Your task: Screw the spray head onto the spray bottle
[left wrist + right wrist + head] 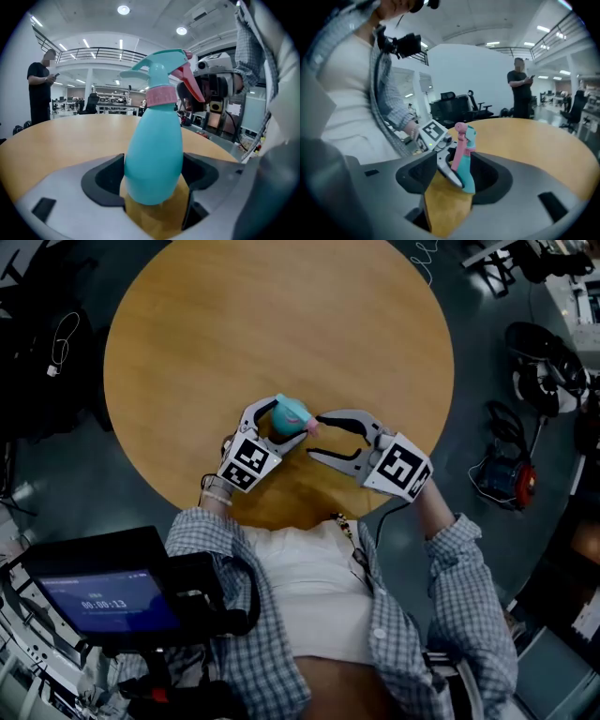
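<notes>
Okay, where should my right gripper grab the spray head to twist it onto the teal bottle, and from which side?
Probably the pink collar at the neck, coming from the trigger side, where the open right gripper faces it. It is round, so the jaws can close across it; the spray head above juts out unevenly. The left gripper holds the bottle body.

Upright teal spray bottle (152,159), pink-collared spray head (160,65) atop

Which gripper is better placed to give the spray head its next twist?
Right. The right gripper is open and empty, its jaws facing the spray head; the left gripper is clamped on the spray bottle, steadying it.
</notes>
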Demonstrator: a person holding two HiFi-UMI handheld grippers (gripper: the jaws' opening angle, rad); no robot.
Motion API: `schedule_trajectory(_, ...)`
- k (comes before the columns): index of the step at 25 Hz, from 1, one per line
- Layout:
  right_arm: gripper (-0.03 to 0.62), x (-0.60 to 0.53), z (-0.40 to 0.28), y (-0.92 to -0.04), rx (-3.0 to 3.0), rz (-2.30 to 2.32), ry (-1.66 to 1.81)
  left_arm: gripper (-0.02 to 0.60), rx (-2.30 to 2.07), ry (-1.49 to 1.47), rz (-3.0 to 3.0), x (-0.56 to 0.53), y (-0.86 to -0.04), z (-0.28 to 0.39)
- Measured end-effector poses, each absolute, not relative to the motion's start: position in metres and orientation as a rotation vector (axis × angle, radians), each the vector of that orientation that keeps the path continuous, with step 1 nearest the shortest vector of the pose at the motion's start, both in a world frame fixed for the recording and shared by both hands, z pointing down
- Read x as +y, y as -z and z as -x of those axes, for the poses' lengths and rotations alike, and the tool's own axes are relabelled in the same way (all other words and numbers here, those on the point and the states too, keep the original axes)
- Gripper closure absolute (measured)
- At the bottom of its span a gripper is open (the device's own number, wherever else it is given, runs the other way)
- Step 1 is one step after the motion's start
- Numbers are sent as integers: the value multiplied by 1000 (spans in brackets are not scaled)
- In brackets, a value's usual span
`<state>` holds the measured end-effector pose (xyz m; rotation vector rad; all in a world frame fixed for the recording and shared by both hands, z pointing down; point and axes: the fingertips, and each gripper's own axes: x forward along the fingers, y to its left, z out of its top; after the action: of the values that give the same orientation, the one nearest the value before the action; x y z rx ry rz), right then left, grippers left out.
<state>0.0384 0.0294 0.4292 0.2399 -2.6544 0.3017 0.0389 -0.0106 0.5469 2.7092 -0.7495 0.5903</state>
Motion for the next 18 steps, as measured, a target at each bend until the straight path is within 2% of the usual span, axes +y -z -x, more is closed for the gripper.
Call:
schedule_trajectory(3, 390, 14, -66, -407, -2712, -217, -441, 198, -708, -595, -2725, -8, -546, -38)
schedule_trajectory(7, 399, -34, -75, -421, -2640, -347, -210, 198, -706, -603, -2728, -8, -542, -36)
schedule_trajectory(10, 427, -25, -53, -440, -2610, -130, -200, 198, -705, -594, -2723, -5, -549, -37)
schedule_trajectory(13, 428, -6, -35, -452, -2563, 136, -275, 198, -688, -600, -2724, -3, -548, -37)
schedule_trajectory(18, 427, -2, -18, -454, -2501, 329, -305, 198, -667, -610, -2742, -2, -543, -35)
